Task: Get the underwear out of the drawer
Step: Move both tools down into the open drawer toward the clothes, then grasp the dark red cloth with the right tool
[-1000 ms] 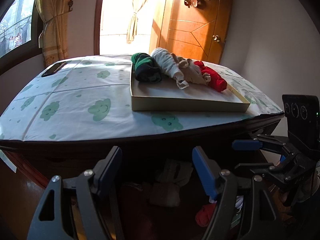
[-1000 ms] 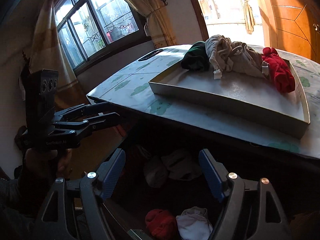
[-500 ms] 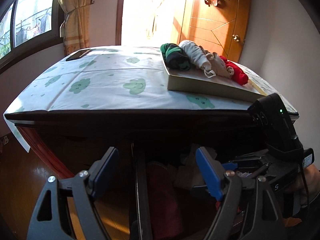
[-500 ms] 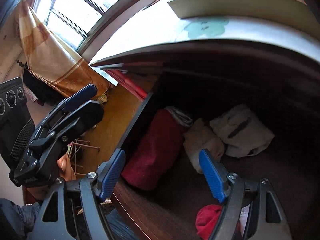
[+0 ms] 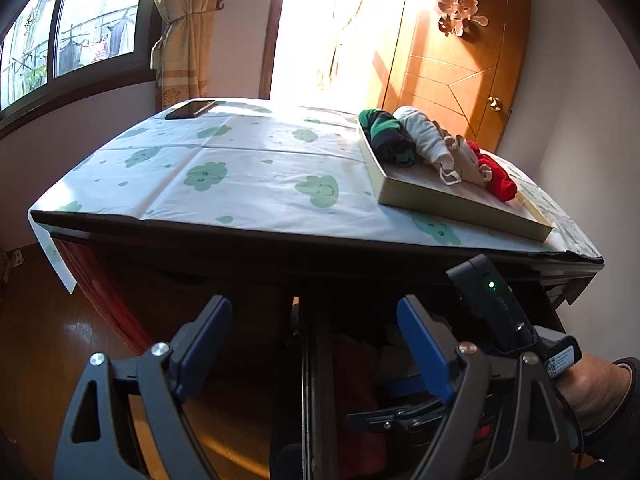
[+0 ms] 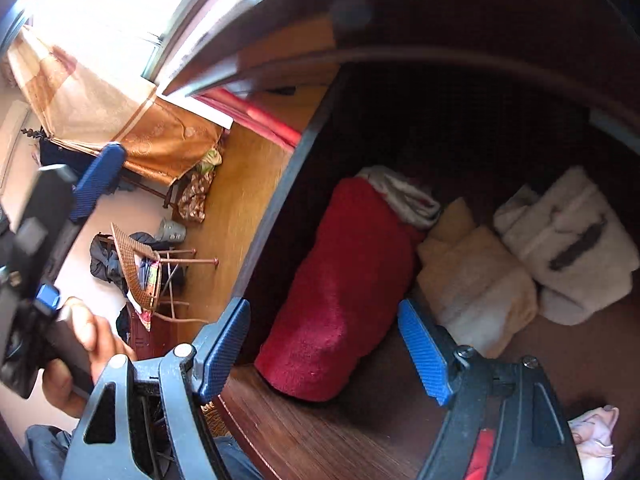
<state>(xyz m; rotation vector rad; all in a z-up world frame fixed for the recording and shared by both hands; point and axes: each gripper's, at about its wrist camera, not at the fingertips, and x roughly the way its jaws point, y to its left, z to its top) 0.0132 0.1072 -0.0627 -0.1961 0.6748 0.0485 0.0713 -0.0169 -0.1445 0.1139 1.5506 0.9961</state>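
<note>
Two grippers are at work, and both stand with jaws apart and nothing between the pads. The right gripper (image 6: 322,354) hangs tilted down over the open drawer (image 6: 272,216), its blue fingers framing the lower end of a red rolled bundle (image 6: 340,300). The left gripper (image 5: 314,350) hovers outside, just above the drawer's side edge, and its jaws have just been opening wider, with no cloth between them.

Inside the drawer, the red bundle lies along the left wall, with a pale grey folded piece (image 6: 404,196) tucked at its far end. Just beside it to the right sits a cream folded piece (image 6: 476,292), touching a whiter folded piece (image 6: 568,240) with a dark mark on it. A pinkish-white scrap (image 6: 592,436) shows at the near right corner (too cropped to name). That makes five pieces I can count in the drawer.

All of this looks like soft, light cloth: it should squash under the pads and sag or unroll if pinched at an edge. My judgement is to close across the thick middle of a roll, the jaws straddling its width, so the folds stay together.

Up on the desk (image 5: 248,176), a shallow tray (image 5: 452,200) already holds four rolled pieces: green-and-black (image 5: 386,138), grey (image 5: 424,134), beige (image 5: 466,158) and red (image 5: 496,178). One phone (image 5: 190,109) lies at the far corner.
</note>
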